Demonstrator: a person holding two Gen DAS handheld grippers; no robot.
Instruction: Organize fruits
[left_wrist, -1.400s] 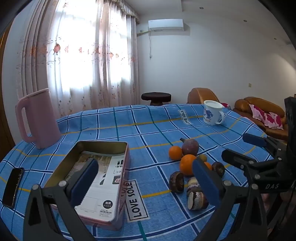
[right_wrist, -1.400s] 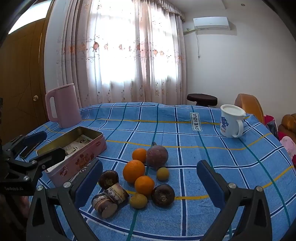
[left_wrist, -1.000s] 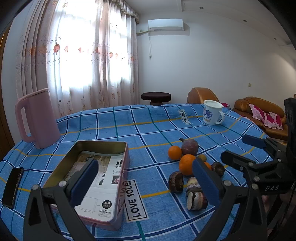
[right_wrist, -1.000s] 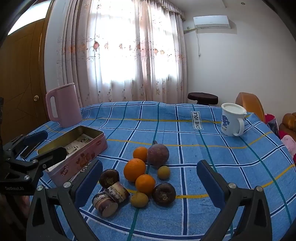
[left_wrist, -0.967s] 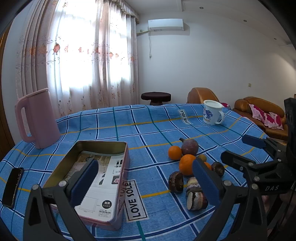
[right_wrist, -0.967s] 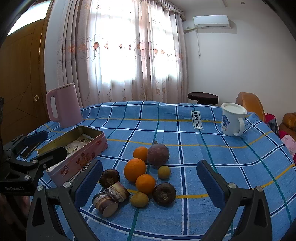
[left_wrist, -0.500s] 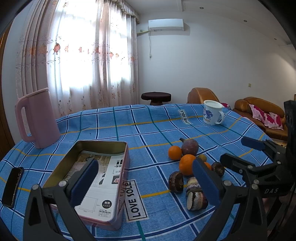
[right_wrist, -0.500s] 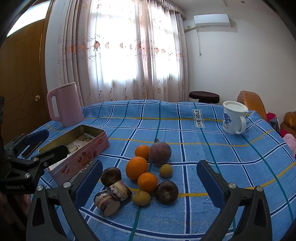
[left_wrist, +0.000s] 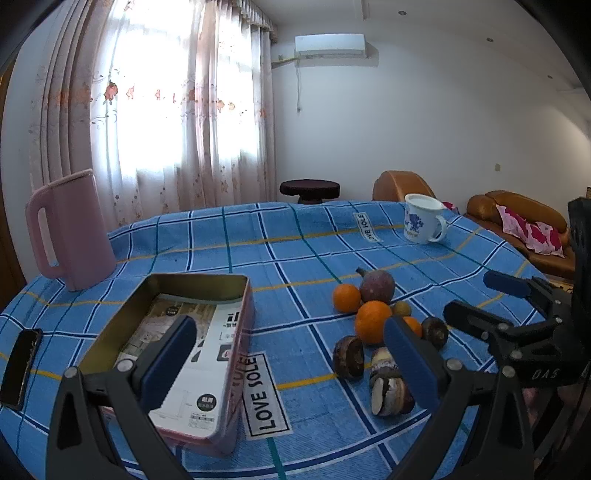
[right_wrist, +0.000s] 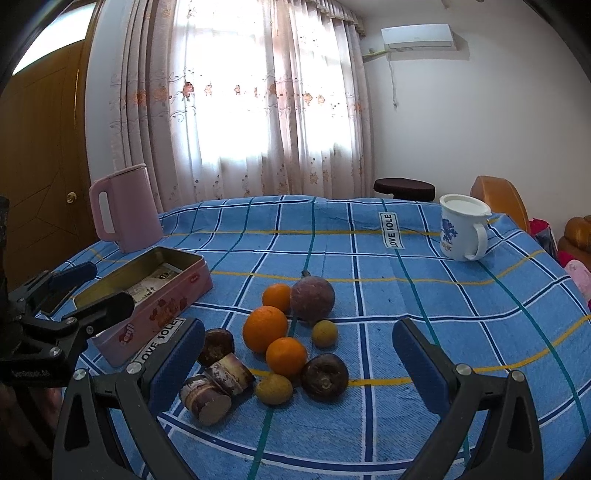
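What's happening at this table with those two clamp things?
A person holds a tool in each hand, sorting fruit. Both the left tool and right tool are open and empty, above the blue cloth. The fruit pile lies untouched beside an open tin, which holds only paper.

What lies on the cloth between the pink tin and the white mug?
In the right wrist view, the fruit pile sits between the pink tin and the white mug, nearer the tin; past it, up to the mug, only bare blue checked cloth.
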